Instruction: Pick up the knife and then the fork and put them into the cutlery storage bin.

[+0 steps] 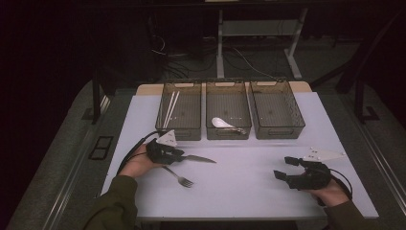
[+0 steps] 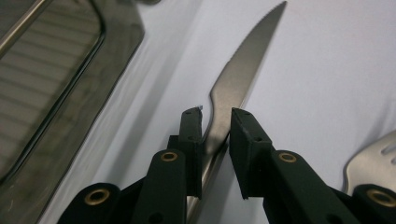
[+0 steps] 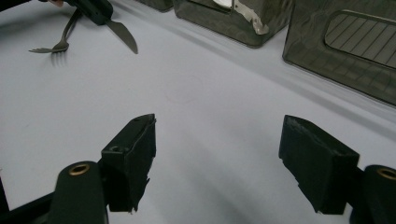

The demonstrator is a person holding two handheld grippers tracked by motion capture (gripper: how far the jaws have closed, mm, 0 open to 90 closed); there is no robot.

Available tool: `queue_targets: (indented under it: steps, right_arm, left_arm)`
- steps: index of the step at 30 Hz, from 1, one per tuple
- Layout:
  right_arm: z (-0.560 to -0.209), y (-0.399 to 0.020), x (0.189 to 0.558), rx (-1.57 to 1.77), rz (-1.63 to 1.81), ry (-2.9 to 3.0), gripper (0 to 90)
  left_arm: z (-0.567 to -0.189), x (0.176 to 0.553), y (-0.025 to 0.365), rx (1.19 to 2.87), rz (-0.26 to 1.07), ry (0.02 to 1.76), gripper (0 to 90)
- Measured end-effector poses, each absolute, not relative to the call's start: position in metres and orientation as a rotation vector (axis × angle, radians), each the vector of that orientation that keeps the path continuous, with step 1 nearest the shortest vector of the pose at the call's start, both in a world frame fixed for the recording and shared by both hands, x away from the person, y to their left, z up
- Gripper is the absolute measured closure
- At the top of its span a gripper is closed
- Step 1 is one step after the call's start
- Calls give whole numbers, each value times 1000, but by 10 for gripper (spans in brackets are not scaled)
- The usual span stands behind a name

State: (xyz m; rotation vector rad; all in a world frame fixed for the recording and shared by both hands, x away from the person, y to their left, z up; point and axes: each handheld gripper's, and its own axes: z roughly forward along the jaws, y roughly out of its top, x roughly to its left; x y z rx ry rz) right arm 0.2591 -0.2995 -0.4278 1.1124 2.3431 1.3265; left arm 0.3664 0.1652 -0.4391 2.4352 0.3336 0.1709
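Note:
A steel knife (image 1: 198, 158) lies along the white table (image 1: 239, 187), blade pointing right. My left gripper (image 1: 179, 155) is shut on its handle. In the left gripper view the two black jaws (image 2: 215, 114) clamp the knife (image 2: 243, 60) just behind the serrated blade. A fork (image 1: 178, 176) rests on the table just in front of that hand, with its tines at the edge of the left gripper view (image 2: 373, 161). My right gripper (image 1: 282, 167) sits at the table's right side, open, with bare table between its jaws (image 3: 217, 135). Far off, the right gripper view catches the knife (image 3: 122, 33) and fork (image 3: 58, 39).
Three dark see-through bins stand in a row at the back. The left bin (image 1: 181, 133) holds white chopsticks (image 1: 170, 109), the middle bin (image 1: 228, 134) a white spoon (image 1: 221, 122), and the right bin (image 1: 277, 132) looks bare. Desk legs and cables lie beyond the table.

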Motion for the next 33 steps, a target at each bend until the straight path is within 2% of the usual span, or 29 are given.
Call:
queue_targets:
  steps: [13, 23, 33]
  right_arm:
    - [-428, -300, 259, 1111, 1329, 2344, 270]
    - [-427, -300, 259, 1106, 1331, 2346, 270]
    - [-427, -300, 259, 1106, 1329, 2346, 270]
  left_arm:
    - [-439, 370, 138, 2445, 168, 314, 786]
    - [-435, 365, 162, 2394, 154, 424, 731]
    - [-442, 364, 169, 2413, 139, 380, 740]
